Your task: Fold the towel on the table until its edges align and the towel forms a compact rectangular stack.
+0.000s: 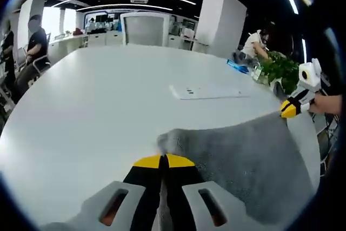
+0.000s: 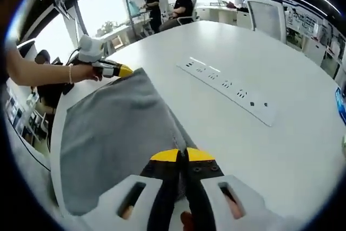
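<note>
2 corners of the grey towel (image 1: 243,160) are pinched, 1 by the left gripper (image 1: 164,160), 1 by the right gripper (image 2: 182,155); it hangs over the table (image 1: 97,106) edge toward 5 o'clock in the left gripper view. Soft, light and limp, it's best gripped at corners.

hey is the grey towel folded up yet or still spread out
Still spread out: the towel lies as one open sheet on the table, each gripper, left and right, shut on a corner.

Bright, sharp, fisheye-warped edges
</note>
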Demonstrator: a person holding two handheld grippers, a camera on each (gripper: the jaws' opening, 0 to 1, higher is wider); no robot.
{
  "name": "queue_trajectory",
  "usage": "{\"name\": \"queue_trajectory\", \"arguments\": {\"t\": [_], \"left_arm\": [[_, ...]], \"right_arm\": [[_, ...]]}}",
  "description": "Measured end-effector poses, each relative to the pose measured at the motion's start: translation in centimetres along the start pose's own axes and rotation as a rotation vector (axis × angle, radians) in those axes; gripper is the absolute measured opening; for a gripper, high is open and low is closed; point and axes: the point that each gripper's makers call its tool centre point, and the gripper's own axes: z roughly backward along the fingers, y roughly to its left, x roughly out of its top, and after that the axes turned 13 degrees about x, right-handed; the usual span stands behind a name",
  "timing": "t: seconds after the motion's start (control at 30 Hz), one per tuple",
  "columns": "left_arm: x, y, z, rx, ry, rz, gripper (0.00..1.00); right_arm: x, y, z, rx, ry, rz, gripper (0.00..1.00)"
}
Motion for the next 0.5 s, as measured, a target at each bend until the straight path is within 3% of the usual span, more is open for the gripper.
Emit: {"name": "queue_trajectory", "arguments": {"t": [0.13,0.4,0.5], "left_arm": [[0.1,-0.1,-0.1,0.015,-0.004,-0.080,0.01],[0.2,0.0,-0.3,0.007,-0.009,-0.093,0.01],[0.3,0.0,-0.4,0.012,-0.014,-0.072,0.01]], "right_arm": [[-0.6,-0.2,0.9,0.010,0.001,-0.009,0.00],[0.2,-1.2,1.7,0.001,-0.012,-0.003,0.00],[-0.5,-2.3,0.9,-0.040,0.026,-0.012,0.00]]}}
